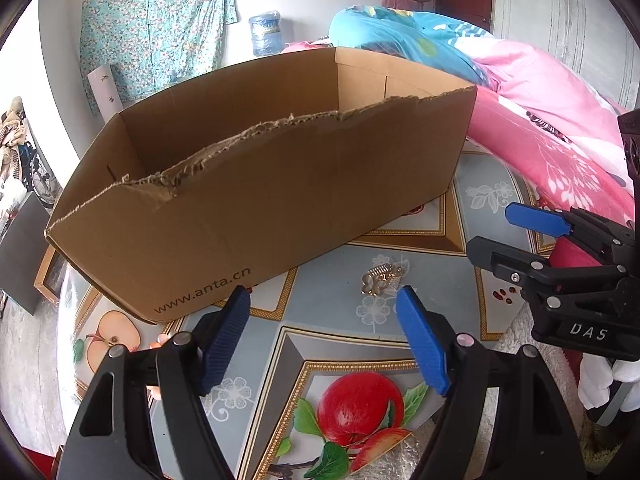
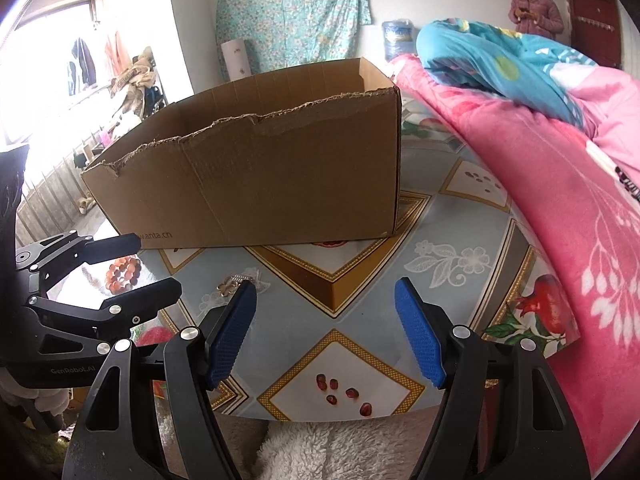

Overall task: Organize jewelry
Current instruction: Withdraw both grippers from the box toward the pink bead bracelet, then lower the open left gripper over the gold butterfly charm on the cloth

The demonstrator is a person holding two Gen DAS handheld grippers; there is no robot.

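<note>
We're looking down our left gripper (image 1: 324,336), fingers spread wide with nothing between them, and just beyond the tips lies a small gold hair clip (image 1: 382,280) in a clear wrapper on the table (image 1: 332,344), just beside the front wall of the cardboard box (image 1: 280,192). Our right gripper (image 1: 516,232) shows at the right edge here, its fingers parted and empty too. From the right wrist view, something the left misses: a reddish bead bracelet (image 2: 122,274) near the table's left edge, between the left gripper's dark fingers (image 2: 120,244). The same gold clip (image 2: 236,282) peeks out beside our right gripper's left pad, and the right gripper (image 2: 326,332) hangs open over bare cloth. The box (image 2: 260,176), torn along its top rim, sits toward the far edge. The table wears a fruit-and-flower oilcloth; a pink quilt (image 2: 560,184) presses on its right edge, a person (image 2: 534,4) stands by a door, and floral fabric (image 2: 292,12) hangs on the wall.
</note>
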